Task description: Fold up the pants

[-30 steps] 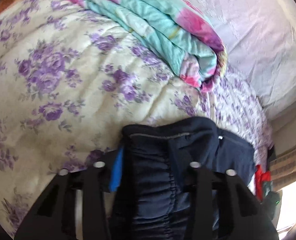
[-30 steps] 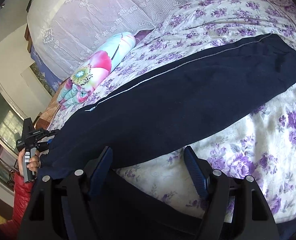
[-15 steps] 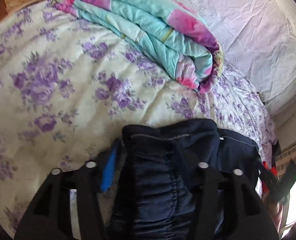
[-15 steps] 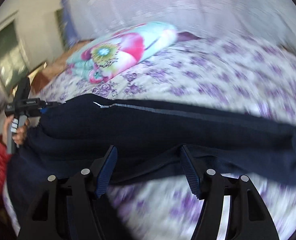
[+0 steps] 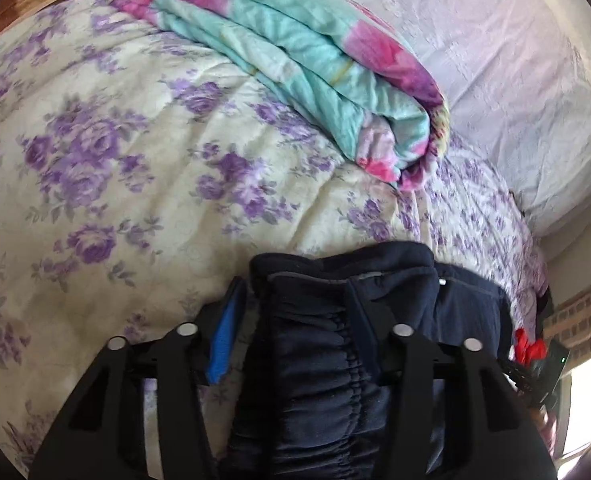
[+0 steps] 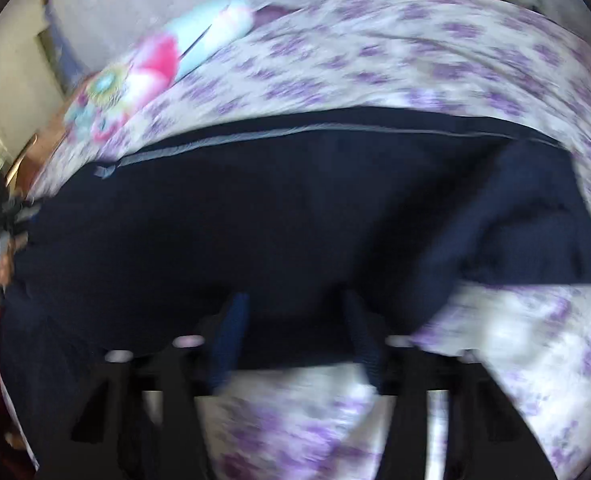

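On the flowered bedspread (image 5: 143,208) the dark pants (image 6: 279,216) lie lengthwise. The left gripper (image 5: 295,320) stands half open around the gathered waistband (image 5: 335,360); whether it pinches, I cannot tell. The right gripper (image 6: 295,324), jaws just closing, straddles the leg's near edge. Best to bite fully before lifting, keeping both ends level.

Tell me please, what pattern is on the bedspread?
Purple flowers on cream bedspread, clearest in the left wrist view.

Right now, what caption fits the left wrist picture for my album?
Left gripper around the dark pants' waistband on a purple-flowered bedspread, folded teal-pink quilt behind.
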Available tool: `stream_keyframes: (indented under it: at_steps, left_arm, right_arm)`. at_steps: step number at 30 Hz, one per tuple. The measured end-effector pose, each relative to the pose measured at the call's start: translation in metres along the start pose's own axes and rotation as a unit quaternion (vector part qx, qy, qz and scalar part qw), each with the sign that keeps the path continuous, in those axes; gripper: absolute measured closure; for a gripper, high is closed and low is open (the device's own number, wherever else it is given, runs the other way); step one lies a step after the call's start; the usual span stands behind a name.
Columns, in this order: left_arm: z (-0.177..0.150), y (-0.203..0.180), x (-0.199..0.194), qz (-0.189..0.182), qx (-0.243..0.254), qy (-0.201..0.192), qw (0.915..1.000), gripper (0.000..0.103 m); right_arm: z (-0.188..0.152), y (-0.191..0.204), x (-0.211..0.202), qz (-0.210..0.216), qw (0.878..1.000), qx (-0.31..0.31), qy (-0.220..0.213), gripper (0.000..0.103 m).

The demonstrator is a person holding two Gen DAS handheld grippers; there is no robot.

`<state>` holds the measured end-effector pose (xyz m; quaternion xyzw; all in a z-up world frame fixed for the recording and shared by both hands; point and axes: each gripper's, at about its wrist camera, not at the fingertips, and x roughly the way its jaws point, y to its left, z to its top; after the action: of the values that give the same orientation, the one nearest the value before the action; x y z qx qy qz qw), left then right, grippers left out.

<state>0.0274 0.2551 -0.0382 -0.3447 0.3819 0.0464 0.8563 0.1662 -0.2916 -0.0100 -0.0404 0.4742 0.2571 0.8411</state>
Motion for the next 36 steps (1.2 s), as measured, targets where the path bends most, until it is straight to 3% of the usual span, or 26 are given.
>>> stream_keyframes:
  at_steps: [2,3,4,8,12,16,17,18,19,21,24,26,28,29,33,36]
  left_arm:
    - [0.002,0.009,-0.001,-0.015,-0.021,0.0,0.9997,0.057]
    - [0.003,0.011,0.0,-0.021,-0.028,0.001,0.9994,0.058]
    - [0.003,0.011,0.0,-0.02,-0.028,0.001,0.9994,0.058]
    - [0.002,0.003,0.001,-0.003,-0.008,-0.003,1.0,0.057]
    - [0.002,0.005,0.002,-0.013,-0.016,-0.003,0.9998,0.056]
    - [0.002,0.003,0.003,-0.015,-0.015,-0.003,0.9998,0.055]
    - [0.002,0.004,0.003,-0.015,-0.014,-0.002,0.9998,0.055]
    - [0.002,0.004,0.003,-0.014,-0.011,-0.001,0.9998,0.053]
    - [0.002,0.002,0.003,-0.012,-0.009,-0.001,0.9999,0.053]
    - [0.002,0.002,0.003,-0.009,-0.005,-0.001,1.0,0.052]
    - [0.004,-0.001,0.005,-0.004,-0.003,-0.002,1.0,0.052]
    - [0.005,-0.004,0.007,0.0,0.0,-0.002,1.0,0.051]
    - [0.005,-0.007,0.008,0.008,0.009,-0.001,0.9999,0.05]
    - [0.005,-0.008,0.008,0.009,0.011,-0.001,0.9999,0.05]
    - [0.008,-0.003,0.01,-0.001,0.002,0.006,1.0,0.049]
    - [0.007,-0.006,0.01,0.003,0.011,0.005,0.9999,0.048]
  right_arm:
    - [-0.001,-0.025,-0.026,0.021,0.997,0.063,-0.032,0.067]
    - [-0.002,-0.046,-0.044,0.026,0.993,0.108,-0.05,0.053]
    - [-0.004,-0.064,-0.057,-0.004,0.988,0.142,-0.06,0.044]
    - [-0.02,-0.113,-0.066,-0.049,0.971,0.225,-0.057,0.043]
    - [-0.033,-0.158,-0.041,-0.01,0.934,0.351,-0.071,0.043]
    - [-0.022,-0.17,-0.028,-0.024,0.916,0.384,-0.114,0.044]
    - [-0.017,-0.171,-0.026,-0.03,0.915,0.384,-0.119,0.047]
    - [-0.011,-0.172,-0.025,-0.045,0.917,0.377,-0.122,0.062]
    - [-0.008,-0.172,-0.024,-0.062,0.919,0.369,-0.123,0.087]
    - [-0.002,-0.173,-0.029,-0.081,0.926,0.345,-0.129,0.091]
    - [-0.004,-0.185,-0.065,-0.14,0.93,0.306,-0.147,0.092]
    - [-0.006,-0.203,-0.068,-0.139,0.935,0.307,-0.115,0.092]
    - [-0.008,-0.203,-0.056,-0.146,0.952,0.266,-0.049,0.09]
    - [-0.008,-0.198,-0.059,-0.152,0.956,0.248,-0.045,0.087]
    - [-0.01,-0.189,-0.1,-0.174,0.948,0.254,-0.081,0.068]
    - [-0.004,-0.177,-0.124,-0.185,0.942,0.25,-0.129,0.065]
